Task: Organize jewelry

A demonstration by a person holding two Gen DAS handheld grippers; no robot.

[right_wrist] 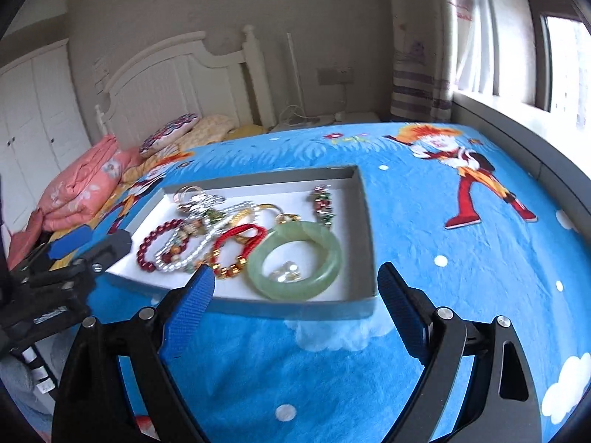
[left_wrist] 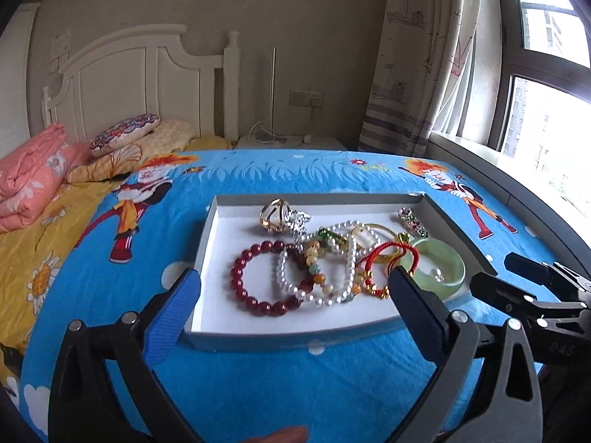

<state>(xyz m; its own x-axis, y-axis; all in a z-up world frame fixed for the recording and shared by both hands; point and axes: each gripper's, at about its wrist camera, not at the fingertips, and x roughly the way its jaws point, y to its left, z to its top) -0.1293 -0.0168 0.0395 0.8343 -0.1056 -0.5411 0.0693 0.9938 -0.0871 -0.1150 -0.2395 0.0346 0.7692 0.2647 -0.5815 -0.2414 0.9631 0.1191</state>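
Note:
A shallow grey-walled tray (left_wrist: 208, 221) (right_wrist: 364, 221) with a white floor lies on the blue cartoon bedspread. It holds a tangle of jewelry: a dark red bead bracelet (left_wrist: 255, 280) (right_wrist: 153, 243), white pearl strands (left_wrist: 351, 254) (right_wrist: 199, 247), a red cord bracelet with gold beads (left_wrist: 384, 254) (right_wrist: 240, 243), a pale green jade bangle (left_wrist: 448, 273) (right_wrist: 295, 262), gold rings (left_wrist: 273, 214) and a gemstone clip (left_wrist: 412, 219) (right_wrist: 323, 203). My left gripper (left_wrist: 293, 288) stands open at the tray's near edge, holding nothing. My right gripper (right_wrist: 295, 284) stands open before the tray's near right corner, empty.
The bedspread (left_wrist: 258, 387) (right_wrist: 461, 258) covers a bed with a white headboard (left_wrist: 147, 74). A folded pink quilt (left_wrist: 29, 173) and pillows (left_wrist: 125, 133) lie at the far left. A window (left_wrist: 546, 110) and a curtain (left_wrist: 417, 55) stand on the right.

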